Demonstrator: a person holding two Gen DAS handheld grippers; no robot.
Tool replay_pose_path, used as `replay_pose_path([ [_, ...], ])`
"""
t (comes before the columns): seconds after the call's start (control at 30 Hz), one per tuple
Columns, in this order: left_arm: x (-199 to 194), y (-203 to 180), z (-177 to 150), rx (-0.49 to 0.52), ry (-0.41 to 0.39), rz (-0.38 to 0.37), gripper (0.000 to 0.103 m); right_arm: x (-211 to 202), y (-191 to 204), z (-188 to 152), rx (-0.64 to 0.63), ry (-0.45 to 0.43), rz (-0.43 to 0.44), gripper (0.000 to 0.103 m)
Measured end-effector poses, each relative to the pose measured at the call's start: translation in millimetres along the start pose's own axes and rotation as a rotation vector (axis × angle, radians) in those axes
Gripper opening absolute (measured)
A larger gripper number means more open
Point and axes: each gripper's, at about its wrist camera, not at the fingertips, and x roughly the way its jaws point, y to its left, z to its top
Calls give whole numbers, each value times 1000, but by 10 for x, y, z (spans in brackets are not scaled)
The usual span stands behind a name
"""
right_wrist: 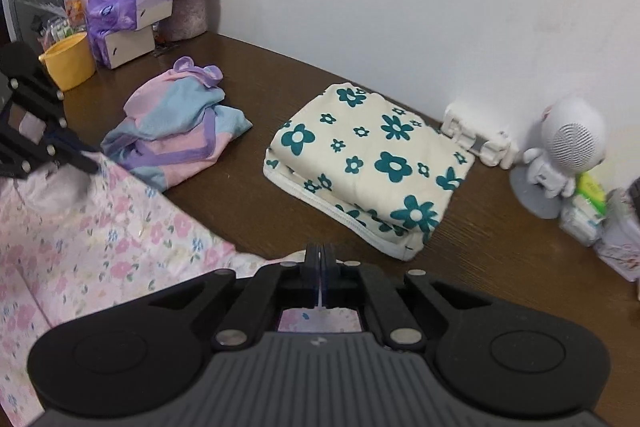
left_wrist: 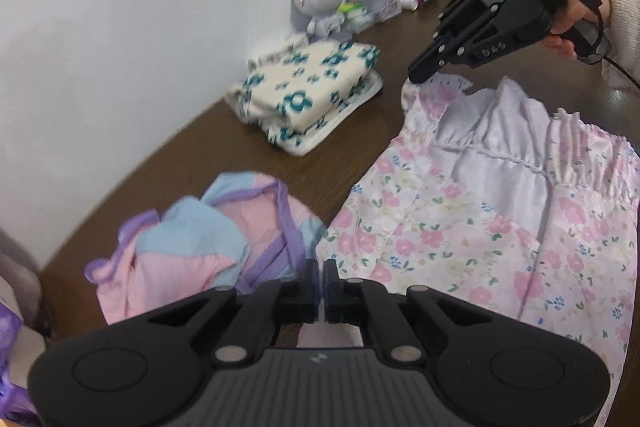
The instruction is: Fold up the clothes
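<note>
Heap of pink and blue cloth with purple trim at far left on table, crumpled, not yet folded.

Just right of it, left gripper: fingers closed, pinching the near corner of floral garment, with a pale sliver of fabric between the pads.

Further back, mid-table near the wall, stack of cream cloth with teal flowers, already folded, well apart from the work. Behind it, white figurine among small clutter.

Right again, right gripper: fingers closed on the far corner of the gathered waistband, lifted slightly off the wood.

Floral garment itself spread over the right of the table, inside of the waistband showing, left edge strung between the two grips, right side trailing out of view.

Step in hand, by judgement: lengthwise fold, held edge to be carried over to the right.

- Keep both pinches firm, being only on thin edge fabric and likely to slip.
- Raise both ends together, level, with slight tension along the edge to stop sag in the middle.
- Sweep rightwards low over the cloth, avoiding drag on the layer beneath.
- Lay edge on edge, waistband on waistband, before letting go.
- Steer clear of the heap at left.
</note>
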Motion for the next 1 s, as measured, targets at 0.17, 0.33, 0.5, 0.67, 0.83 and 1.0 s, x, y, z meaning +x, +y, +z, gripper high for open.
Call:
replay_pose_path([
  [0.17,-229,-260,-102,82,-81,76,1,-285,195,-205,-42,-50,-83,0],
  [0.33,-369,-529,-253,154,-103,96,1,-499,529,-513,-118,-76,-195,0],
  [0.5,-332,-633,-317,171,-81,96,1,-499,722,-734,-156,-35,-215,6],
  [0.67,-270,-640,-347,153,-59,89,1,-601,579,-587,-173,-39,-184,42],
  [0.83,-214,-636,-392,151,-38,72,1,-580,413,-222,-242,39,-94,52],
  [1.0,-167,-613,-433,143,-11,43,1,-290,323,109,-297,196,64,68],
])
